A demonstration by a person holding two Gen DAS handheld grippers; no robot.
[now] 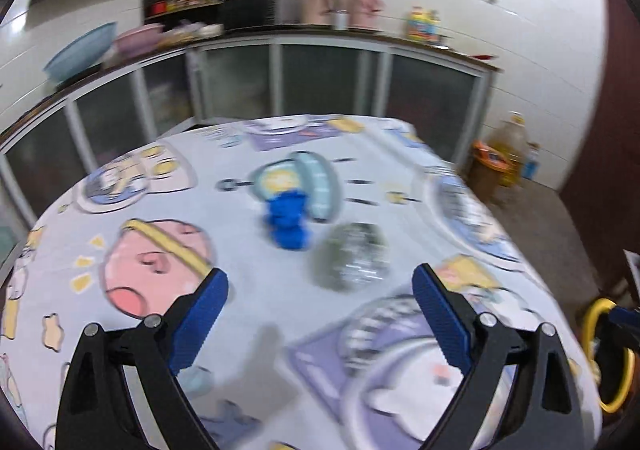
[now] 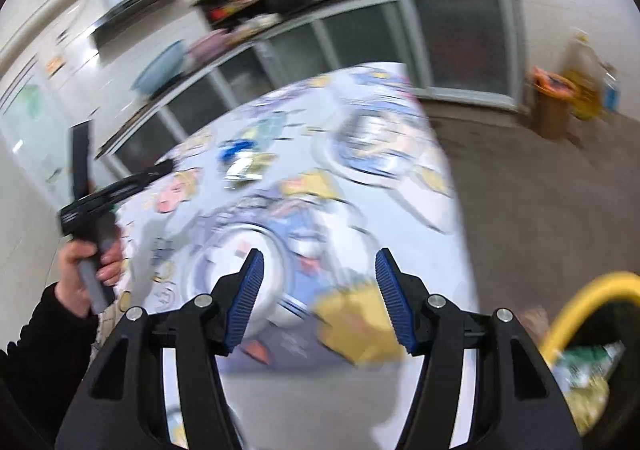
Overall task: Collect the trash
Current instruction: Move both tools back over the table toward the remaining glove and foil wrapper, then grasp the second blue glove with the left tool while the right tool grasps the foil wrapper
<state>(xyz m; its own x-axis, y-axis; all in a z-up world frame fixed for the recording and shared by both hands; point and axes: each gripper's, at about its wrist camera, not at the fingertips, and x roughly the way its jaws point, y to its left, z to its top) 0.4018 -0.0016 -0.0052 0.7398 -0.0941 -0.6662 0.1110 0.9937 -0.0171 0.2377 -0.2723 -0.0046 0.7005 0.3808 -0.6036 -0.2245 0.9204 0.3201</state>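
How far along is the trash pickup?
Done: some wrappers already sit in the yellow-rimmed bin. In hand: nothing; the left gripper and right gripper are both open and empty. Left: the blue wrapper and silver wrapper on the table.

Cartoon-printed tabletop (image 1: 168, 250); blue basin (image 1: 78, 50) and pink basin (image 1: 138, 38) on rear counter; oil jug (image 1: 514, 146) on floor.

Blue scrap (image 1: 287, 221), foil wrapper (image 1: 352, 257) mid-table; elsewhere open.

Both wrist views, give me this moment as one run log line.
left tongs: open, empty | right tongs: open, empty | blue wad, silver wrapper: on table
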